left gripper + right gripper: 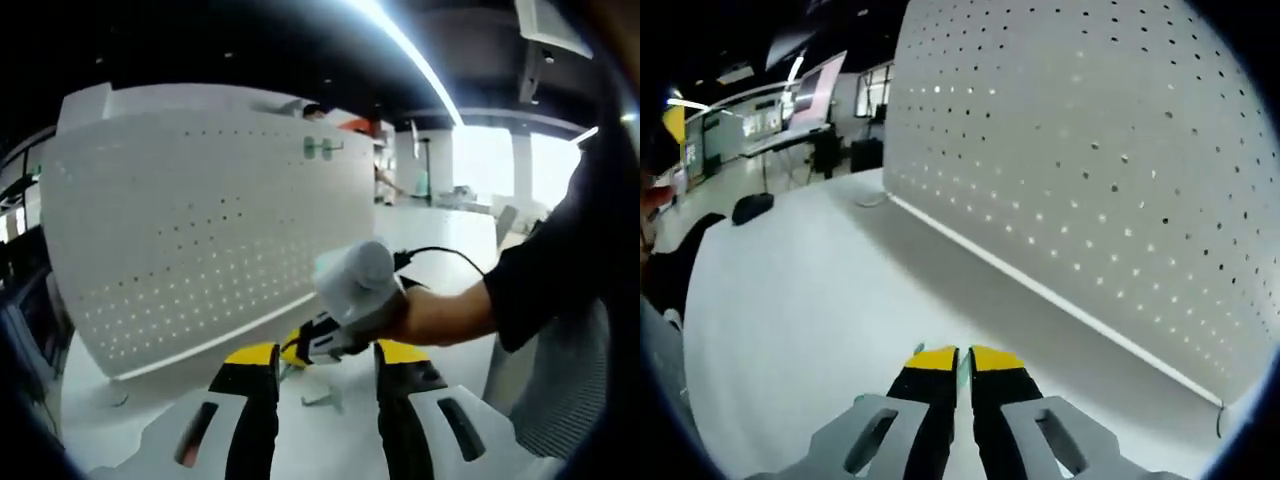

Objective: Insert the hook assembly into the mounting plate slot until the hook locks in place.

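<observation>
A white pegboard mounting plate point(200, 230) stands upright on the white table point(450, 240), and in the right gripper view the plate point(1090, 150) rises at the right. A green hook point(322, 148) hangs near its top right corner. A second small hook point(325, 400) lies on the table between my left gripper's point(328, 362) open jaws, beyond their tips. My right gripper point(297, 352), held by a person's arm, reaches in from the right, low over the table. In its own view the right gripper point(963, 358) is shut on a thin pale green hook piece point(963, 378).
A person's dark sleeve point(560, 270) fills the right side of the left gripper view. A black object point(752, 207) lies at the table's far left, near a thin cable point(872, 200) by the plate's foot. Desks and screens stand in the background.
</observation>
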`<state>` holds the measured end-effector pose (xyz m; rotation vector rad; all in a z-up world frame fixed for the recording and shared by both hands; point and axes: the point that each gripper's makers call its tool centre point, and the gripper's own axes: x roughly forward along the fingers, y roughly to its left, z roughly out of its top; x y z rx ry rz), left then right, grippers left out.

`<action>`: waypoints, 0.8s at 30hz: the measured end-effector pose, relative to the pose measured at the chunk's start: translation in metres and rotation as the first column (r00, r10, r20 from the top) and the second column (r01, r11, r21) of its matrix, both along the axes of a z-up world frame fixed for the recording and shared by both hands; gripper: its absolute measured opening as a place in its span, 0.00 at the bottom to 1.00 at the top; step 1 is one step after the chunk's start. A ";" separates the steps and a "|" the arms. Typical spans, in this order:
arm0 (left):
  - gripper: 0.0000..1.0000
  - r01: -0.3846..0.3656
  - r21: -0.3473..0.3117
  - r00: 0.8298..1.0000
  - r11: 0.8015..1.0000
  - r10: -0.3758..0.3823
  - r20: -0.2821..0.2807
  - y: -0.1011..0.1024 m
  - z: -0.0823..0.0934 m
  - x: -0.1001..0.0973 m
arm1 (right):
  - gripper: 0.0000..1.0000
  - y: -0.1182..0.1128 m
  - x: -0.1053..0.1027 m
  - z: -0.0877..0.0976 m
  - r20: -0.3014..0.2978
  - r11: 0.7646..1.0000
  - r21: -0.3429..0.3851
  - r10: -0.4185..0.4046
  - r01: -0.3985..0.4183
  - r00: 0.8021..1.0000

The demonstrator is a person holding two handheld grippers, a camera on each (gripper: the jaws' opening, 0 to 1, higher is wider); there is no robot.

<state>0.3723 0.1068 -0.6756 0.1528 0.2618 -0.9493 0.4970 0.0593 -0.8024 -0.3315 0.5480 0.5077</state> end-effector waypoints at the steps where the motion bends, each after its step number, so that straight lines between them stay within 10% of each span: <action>1: 0.39 0.002 0.000 1.000 1.000 -0.002 0.000 0.000 0.000 0.000 | 0.02 0.000 0.001 -0.001 -0.007 1.000 -0.004 -0.002 0.002 1.000; 24: 0.38 0.011 0.003 1.000 1.000 -0.011 -0.002 -0.003 0.000 -0.004 | 0.00 -0.014 -0.009 -0.007 -0.054 1.000 -0.031 0.004 -0.005 0.999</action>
